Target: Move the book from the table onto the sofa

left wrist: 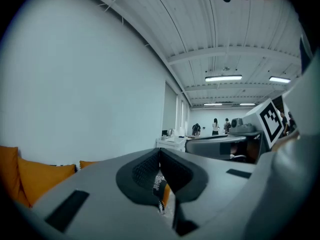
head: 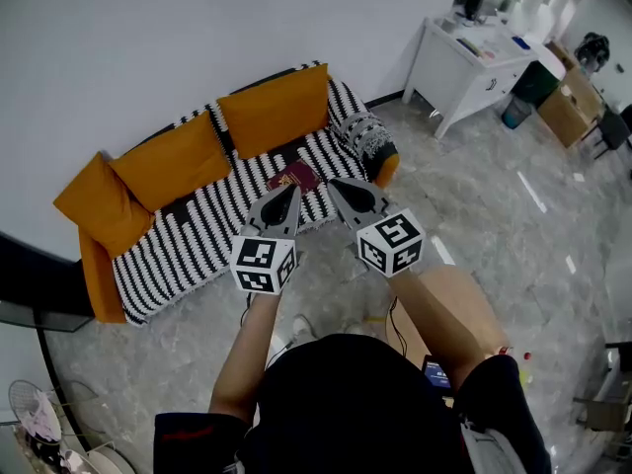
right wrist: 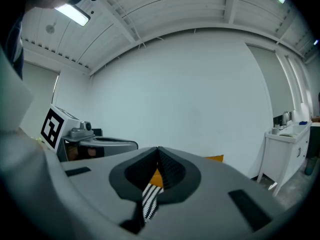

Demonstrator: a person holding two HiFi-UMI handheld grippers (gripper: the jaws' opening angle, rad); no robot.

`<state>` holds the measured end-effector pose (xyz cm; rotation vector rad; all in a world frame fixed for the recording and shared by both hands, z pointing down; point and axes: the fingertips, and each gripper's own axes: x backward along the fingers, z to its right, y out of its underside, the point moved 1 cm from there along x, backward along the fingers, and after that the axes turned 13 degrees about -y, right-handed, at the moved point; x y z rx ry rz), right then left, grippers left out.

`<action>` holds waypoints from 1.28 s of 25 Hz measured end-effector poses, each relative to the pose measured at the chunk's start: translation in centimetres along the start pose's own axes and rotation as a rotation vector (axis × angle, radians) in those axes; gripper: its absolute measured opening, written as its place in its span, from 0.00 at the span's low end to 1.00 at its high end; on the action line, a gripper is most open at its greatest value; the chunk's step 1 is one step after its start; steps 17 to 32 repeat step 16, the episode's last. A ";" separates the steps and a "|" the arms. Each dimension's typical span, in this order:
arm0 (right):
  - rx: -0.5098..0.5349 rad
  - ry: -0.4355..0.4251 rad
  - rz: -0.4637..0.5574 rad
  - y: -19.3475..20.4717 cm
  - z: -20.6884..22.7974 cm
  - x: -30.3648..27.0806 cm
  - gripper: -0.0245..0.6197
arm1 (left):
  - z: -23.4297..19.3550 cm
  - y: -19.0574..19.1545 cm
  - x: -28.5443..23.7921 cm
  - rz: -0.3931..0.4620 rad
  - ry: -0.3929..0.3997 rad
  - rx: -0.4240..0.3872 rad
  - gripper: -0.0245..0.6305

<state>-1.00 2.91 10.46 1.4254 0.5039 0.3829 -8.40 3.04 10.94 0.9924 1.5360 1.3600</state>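
Note:
A dark red book (head: 295, 177) lies flat on the seat of the black-and-white striped sofa (head: 194, 237), in front of the orange back cushions (head: 275, 108). Both grippers hover side by side over the sofa's front edge, pointing at it. My left gripper (head: 289, 190) is shut and empty, its tip just short of the book. My right gripper (head: 335, 184) is shut and empty too, a little to the right of the book. In the left gripper view the jaws (left wrist: 160, 153) meet with only sofa showing below; in the right gripper view my right gripper (right wrist: 158, 150) is likewise closed.
A white desk (head: 466, 55) with small items stands at the back right, cardboard boxes (head: 570, 106) beyond it. A tan box (head: 446, 302) sits by my right arm. A dark table edge (head: 22, 282) runs along the left. Grey marble floor surrounds the sofa.

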 end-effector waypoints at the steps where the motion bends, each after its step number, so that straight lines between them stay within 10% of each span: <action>1: 0.001 -0.002 -0.001 0.0 0.0 0.1 0.06 | 0.2 -0.1 0.0 0.002 -0.001 0.001 0.06; 32: 0.029 -0.017 0.006 -0.8 -0.8 1.0 0.06 | 1.3 -1.4 0.5 0.022 -0.002 0.001 0.06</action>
